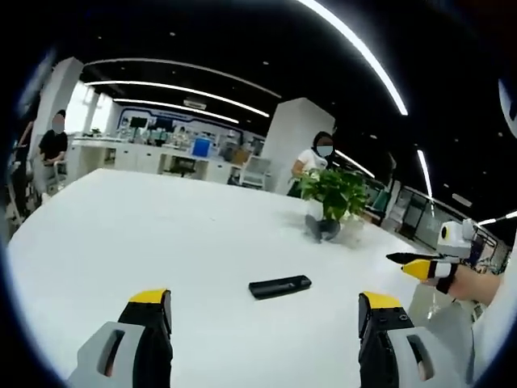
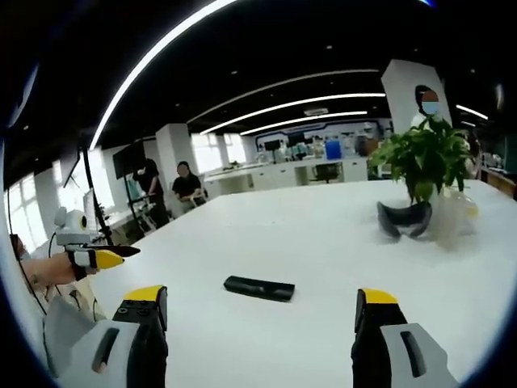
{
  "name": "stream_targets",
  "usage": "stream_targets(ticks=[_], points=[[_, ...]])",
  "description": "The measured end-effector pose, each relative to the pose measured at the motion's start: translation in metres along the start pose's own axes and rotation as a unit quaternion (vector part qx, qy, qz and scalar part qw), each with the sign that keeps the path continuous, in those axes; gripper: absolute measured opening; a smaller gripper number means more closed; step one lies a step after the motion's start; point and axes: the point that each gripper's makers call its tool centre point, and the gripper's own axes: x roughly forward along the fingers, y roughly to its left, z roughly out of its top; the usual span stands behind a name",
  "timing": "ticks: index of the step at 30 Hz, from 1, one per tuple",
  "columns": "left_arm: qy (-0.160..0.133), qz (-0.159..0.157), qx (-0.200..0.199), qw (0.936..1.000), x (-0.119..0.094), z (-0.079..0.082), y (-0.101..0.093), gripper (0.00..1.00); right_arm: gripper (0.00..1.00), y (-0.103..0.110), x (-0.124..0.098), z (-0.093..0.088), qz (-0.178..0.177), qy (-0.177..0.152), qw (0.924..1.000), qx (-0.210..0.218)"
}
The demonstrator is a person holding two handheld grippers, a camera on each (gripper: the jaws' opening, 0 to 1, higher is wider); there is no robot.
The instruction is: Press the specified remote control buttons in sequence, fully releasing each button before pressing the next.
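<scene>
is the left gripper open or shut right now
Open. In the left gripper view the left gripper has its yellow-tipped jaws wide apart, with the remote lying untouched beyond them.

We're under long ceiling light strips [image 1: 355,48], bright white lines bowed into arcs by the fisheye in both views, against a dark ceiling. The white surface [image 1: 161,234] glows almost washed out, with faint soft reflections and barely any shadow beneath the remote [image 1: 279,286]. In the right gripper view, windows [image 2: 28,214] blow out at the left. Edges smear and bend; the far office is soft, the plant [image 2: 424,158] a little hazy.
</scene>
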Motion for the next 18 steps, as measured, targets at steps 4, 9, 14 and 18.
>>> stream_targets(ticks=[4, 9, 14, 18], points=[[0.048, -0.027, 0.018, 0.9983, 0.014, -0.009, -0.006, 1.0, 0.93, -0.004, -0.002, -0.009, -0.011, 0.022, 0.9996, -0.014], [0.094, -0.06, 0.045, 0.9927, 0.03, -0.017, -0.013, 1.0, 0.92, -0.006, -0.004, -0.018, -0.021, 0.039, 0.9987, -0.026], [0.15, -0.085, 0.098, 0.9801, 0.051, -0.027, -0.012, 1.0, 0.91, -0.007, -0.007, -0.021, -0.025, 0.044, 0.9984, -0.026], [0.183, -0.107, 0.138, 0.9676, 0.071, -0.035, -0.008, 0.99, 0.87, -0.011, -0.01, -0.027, -0.031, 0.058, 0.9972, -0.036]])
